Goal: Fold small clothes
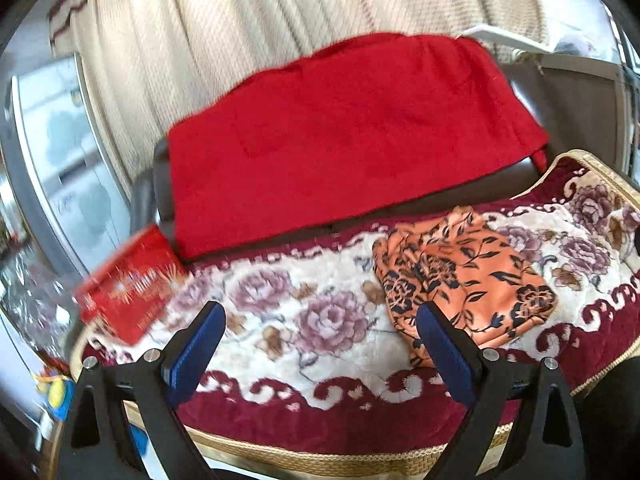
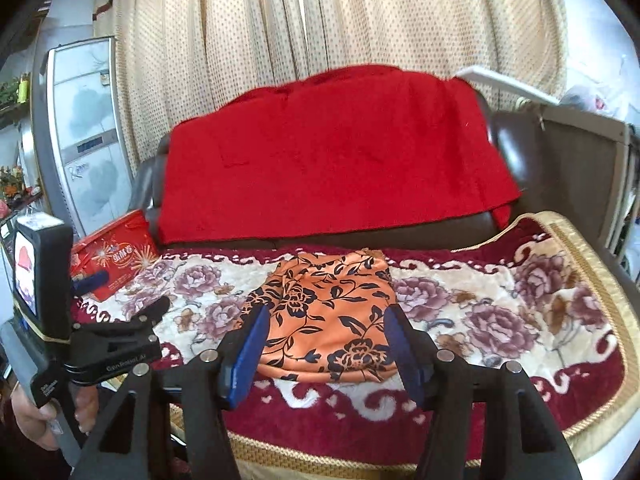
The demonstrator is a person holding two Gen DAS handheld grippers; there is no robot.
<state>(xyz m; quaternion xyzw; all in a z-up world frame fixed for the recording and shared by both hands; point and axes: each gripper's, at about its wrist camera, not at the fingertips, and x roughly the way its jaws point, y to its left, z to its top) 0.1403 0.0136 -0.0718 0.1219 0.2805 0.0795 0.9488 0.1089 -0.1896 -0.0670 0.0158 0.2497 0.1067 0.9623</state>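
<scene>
A folded orange garment with a black flower print (image 2: 324, 292) lies flat on the flowered blanket (image 2: 480, 320) that covers the sofa seat. In the right wrist view my right gripper (image 2: 328, 314) hovers in front of it, open, its blue pads (image 2: 248, 352) framing the cloth without pressing on it. In the left wrist view the same orange garment (image 1: 472, 280) sits to the right, partly behind the right finger. My left gripper (image 1: 320, 310) is open over bare blanket (image 1: 280, 320) with nothing between its fingers. It also shows at the left edge of the right wrist view, held by a hand (image 2: 32, 420).
A red cloth (image 2: 320, 160) hangs over the dark sofa back. A red printed box (image 2: 116, 260) lies at the blanket's left end. A beige curtain (image 2: 320, 20) hangs behind, and a tall silver appliance (image 2: 84, 120) stands at the left. The blanket's gold-trimmed front edge (image 2: 360, 456) is near.
</scene>
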